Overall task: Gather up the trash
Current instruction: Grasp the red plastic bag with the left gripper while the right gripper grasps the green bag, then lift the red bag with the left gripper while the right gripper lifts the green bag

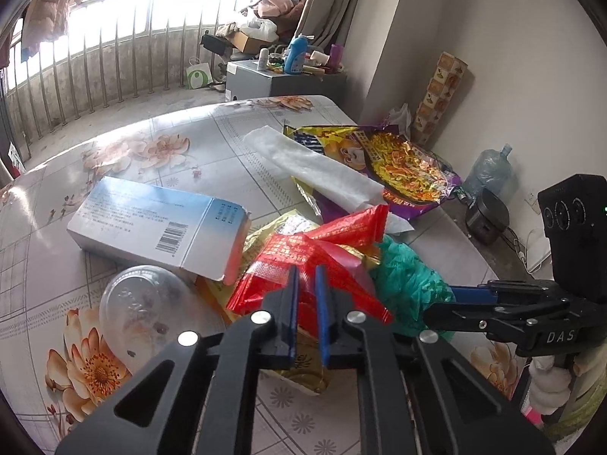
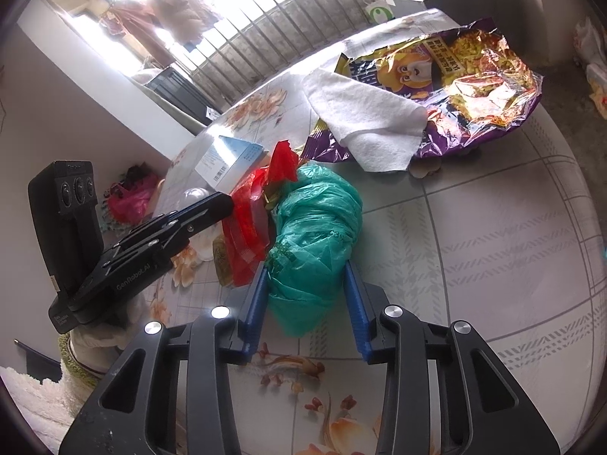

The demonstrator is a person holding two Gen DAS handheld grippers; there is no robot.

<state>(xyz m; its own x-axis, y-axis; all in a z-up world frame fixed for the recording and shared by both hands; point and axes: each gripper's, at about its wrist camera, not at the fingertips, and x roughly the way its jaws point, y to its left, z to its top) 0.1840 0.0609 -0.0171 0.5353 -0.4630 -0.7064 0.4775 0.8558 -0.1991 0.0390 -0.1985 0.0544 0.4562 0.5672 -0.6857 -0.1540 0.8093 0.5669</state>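
Red wrapper (image 1: 322,250), green bag (image 2: 315,223)

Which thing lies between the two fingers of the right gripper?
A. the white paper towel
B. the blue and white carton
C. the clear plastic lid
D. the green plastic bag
D: in the right wrist view the right gripper has its blue fingers on either side of the crumpled green plastic bag; the other three things lie farther off on the table.

The red wrapper (image 1: 303,254) ran down between the left gripper (image 1: 306,284) fingers, its lower part hidden behind them. Just beyond the right gripper (image 2: 307,284), the green plastic bag (image 2: 315,227) covered part of that wrapper. The print on the white and blue box (image 1: 159,220) left of the tongs was too small to read.
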